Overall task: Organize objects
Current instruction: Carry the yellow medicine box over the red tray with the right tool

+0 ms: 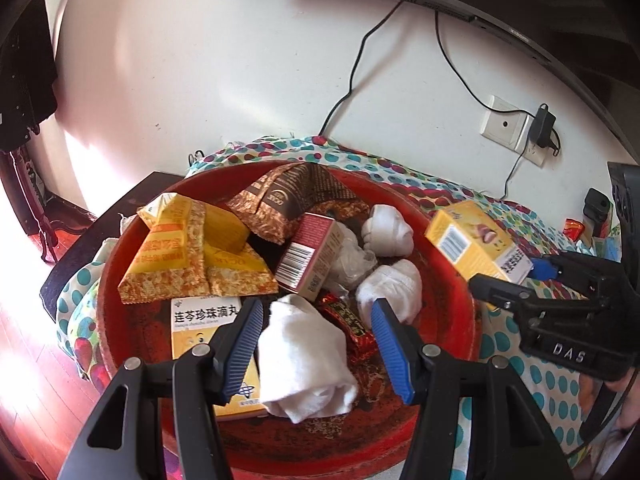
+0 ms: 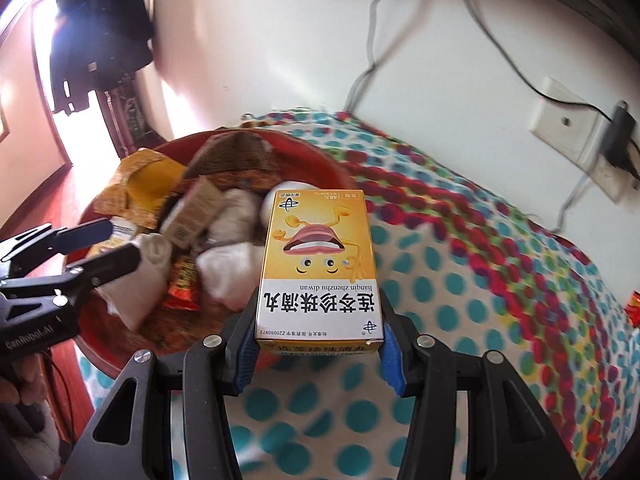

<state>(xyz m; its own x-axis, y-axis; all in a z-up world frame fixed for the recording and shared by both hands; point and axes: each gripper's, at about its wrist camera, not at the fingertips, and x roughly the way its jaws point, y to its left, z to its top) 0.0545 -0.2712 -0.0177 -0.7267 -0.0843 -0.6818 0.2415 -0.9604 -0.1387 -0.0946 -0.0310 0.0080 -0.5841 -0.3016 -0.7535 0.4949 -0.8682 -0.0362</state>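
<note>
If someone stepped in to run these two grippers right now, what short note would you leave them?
Right gripper: shut on a yellow medicine box, held above the dotted cloth, beside the red bowl.
Left gripper: open, over the bowl, a rolled white cloth between its fingers, not gripped.
In the bowl: a second yellow box, a pink-and-white box, snack packets, two more white rolls and a red candy.
Done: one box is out of the bowl.
Left: set it down, then sort the rest.

Yellow medicine box (image 2: pixel 318 268) held above dotted cloth, beside red basin (image 1: pixel 448 312)
</note>
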